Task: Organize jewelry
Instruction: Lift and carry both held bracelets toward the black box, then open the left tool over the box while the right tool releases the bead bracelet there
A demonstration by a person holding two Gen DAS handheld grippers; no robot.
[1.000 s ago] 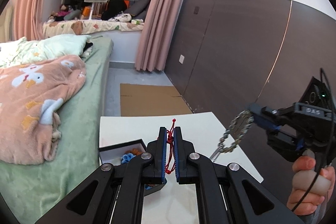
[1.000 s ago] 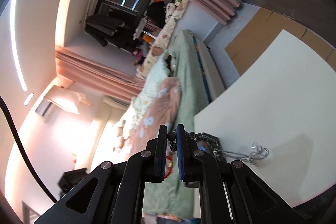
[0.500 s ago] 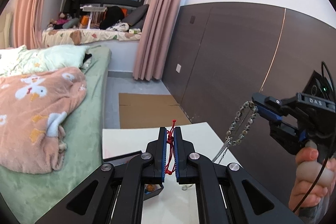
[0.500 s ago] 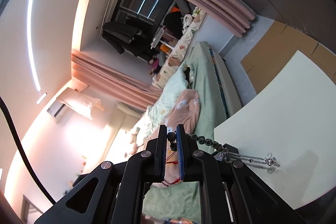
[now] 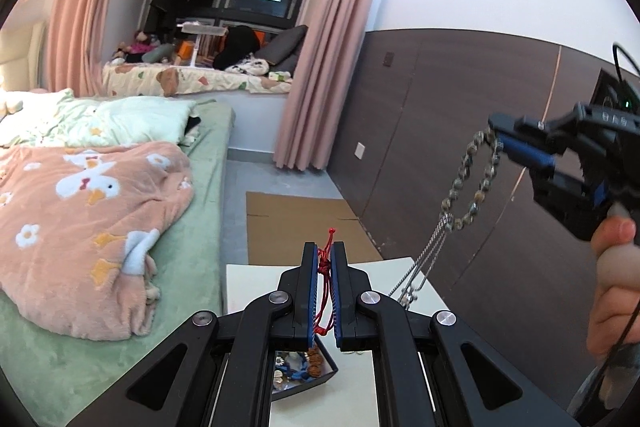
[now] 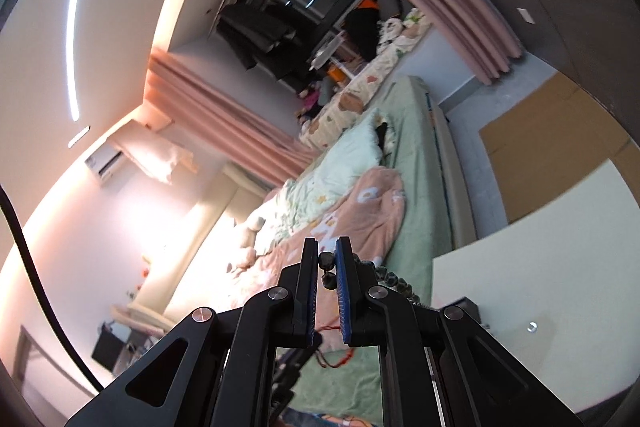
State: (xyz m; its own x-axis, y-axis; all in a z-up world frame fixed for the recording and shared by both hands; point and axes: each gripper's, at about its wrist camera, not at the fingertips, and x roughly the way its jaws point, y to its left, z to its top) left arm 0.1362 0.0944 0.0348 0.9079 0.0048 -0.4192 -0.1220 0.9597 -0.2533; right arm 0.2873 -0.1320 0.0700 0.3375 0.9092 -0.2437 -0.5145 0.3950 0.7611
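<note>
My left gripper is shut on a red string bracelet and holds it above a dark open jewelry box with beads and trinkets on the white table. My right gripper is shut on a dark beaded bracelet, raised high at the right. A silver chain is tangled in the bracelet's lower end and hangs down to the table. In the right wrist view, the right gripper pinches the beads, which trail off to the right.
A green bed with a pink blanket lies left of the table. A dark panelled wall runs along the right. Cardboard lies on the floor beyond the table. A small silver ring rests on the table.
Both grippers have risen. The right gripper lifted the beaded bracelet higher, pulling the silver chain up off the table. The jewelry box has slid lower in the left wrist view.
</note>
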